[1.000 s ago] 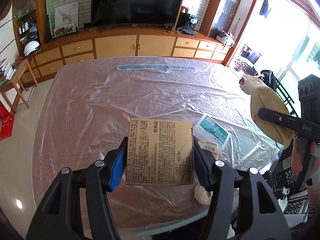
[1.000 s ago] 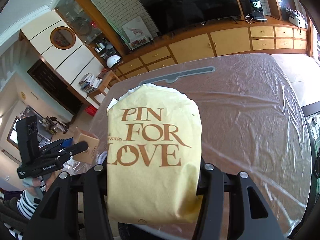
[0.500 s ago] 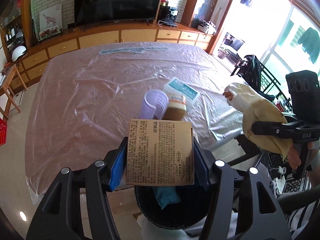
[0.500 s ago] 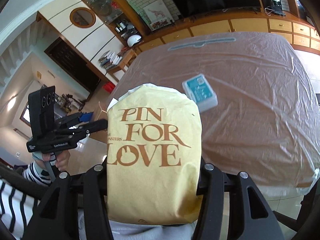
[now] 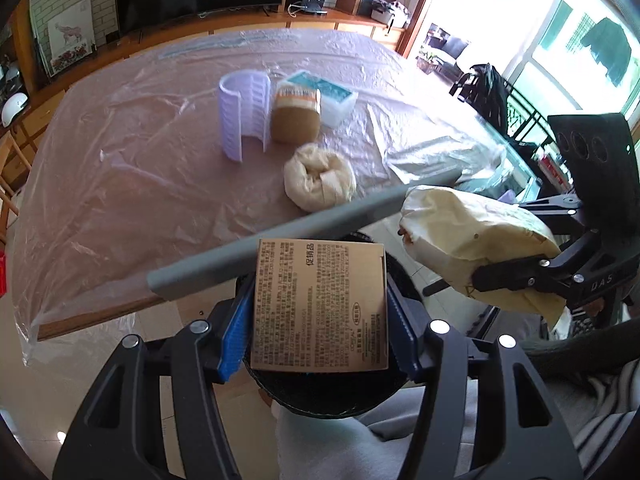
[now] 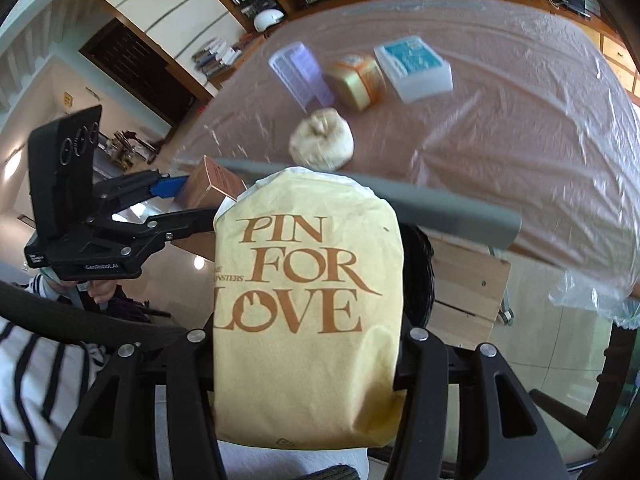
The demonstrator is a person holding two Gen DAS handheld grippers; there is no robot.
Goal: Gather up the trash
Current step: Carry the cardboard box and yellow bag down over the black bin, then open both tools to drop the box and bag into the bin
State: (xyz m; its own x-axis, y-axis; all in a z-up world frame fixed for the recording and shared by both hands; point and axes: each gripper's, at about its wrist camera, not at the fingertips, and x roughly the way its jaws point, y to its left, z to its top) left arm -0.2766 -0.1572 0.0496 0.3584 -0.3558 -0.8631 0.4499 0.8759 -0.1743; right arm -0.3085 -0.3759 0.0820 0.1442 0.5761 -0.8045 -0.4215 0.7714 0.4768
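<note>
Both grippers have drawn back off the surface (image 5: 120, 184): left gripper (image 5: 318, 320) clamps the brown box (image 5: 320, 304) above the bin (image 5: 328, 392), right gripper (image 6: 304, 356) pinches the yellow bag (image 6: 308, 312) beside it. Released early, either could miss the rim.

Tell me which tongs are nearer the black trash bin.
Left. The left tongs hold the cardboard box directly over the black trash bin; the right tongs hold the yellow paper bag off to the bin's right.
</note>
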